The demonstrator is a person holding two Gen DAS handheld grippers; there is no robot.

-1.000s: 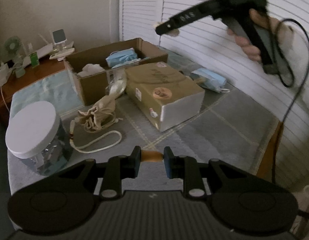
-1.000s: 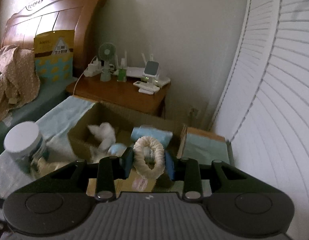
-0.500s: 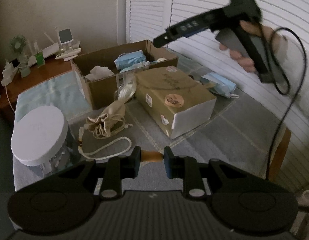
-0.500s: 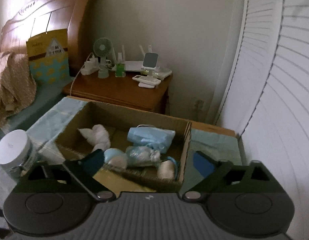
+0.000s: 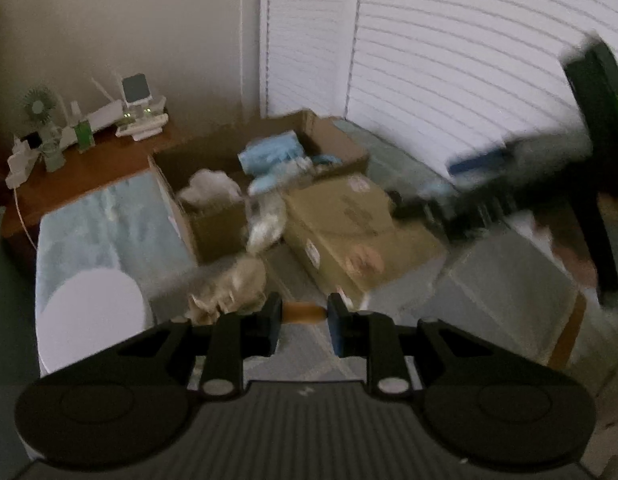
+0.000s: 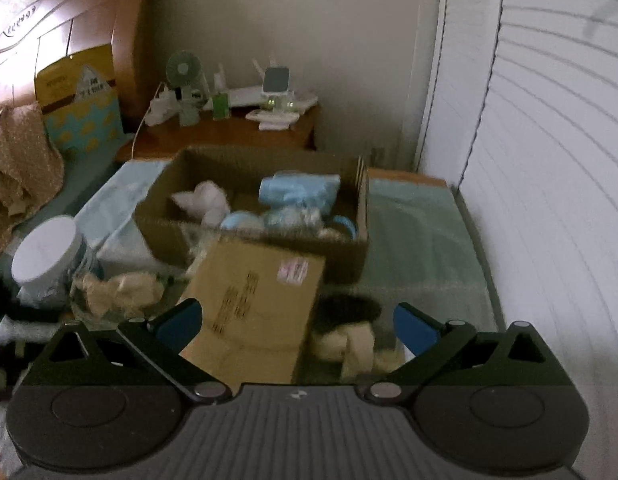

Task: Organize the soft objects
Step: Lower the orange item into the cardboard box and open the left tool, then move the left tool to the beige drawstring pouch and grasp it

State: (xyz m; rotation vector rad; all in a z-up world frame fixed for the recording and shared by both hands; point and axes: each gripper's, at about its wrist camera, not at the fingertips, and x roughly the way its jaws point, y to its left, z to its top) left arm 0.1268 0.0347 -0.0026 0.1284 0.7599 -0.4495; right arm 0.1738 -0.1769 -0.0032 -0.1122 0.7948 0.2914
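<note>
The left gripper (image 5: 303, 318) has its jaws closed on a small tan piece. The right gripper (image 6: 297, 322) has its jaws spread wide and empty over a closed carton (image 6: 253, 304); soft things (image 6: 297, 192) lie in the open box (image 6: 349, 256) beyond.

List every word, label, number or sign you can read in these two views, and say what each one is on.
No text can be read; both views are dim and blurred.
Closed cardboard box: dark print and a pink-and-white sticker, both unreadable.
The same box in the left view: stickers and print, unreadable.
Yellow package against the headboard: characters too small and blurred to read.
White jar lid: no text visible.
</note>
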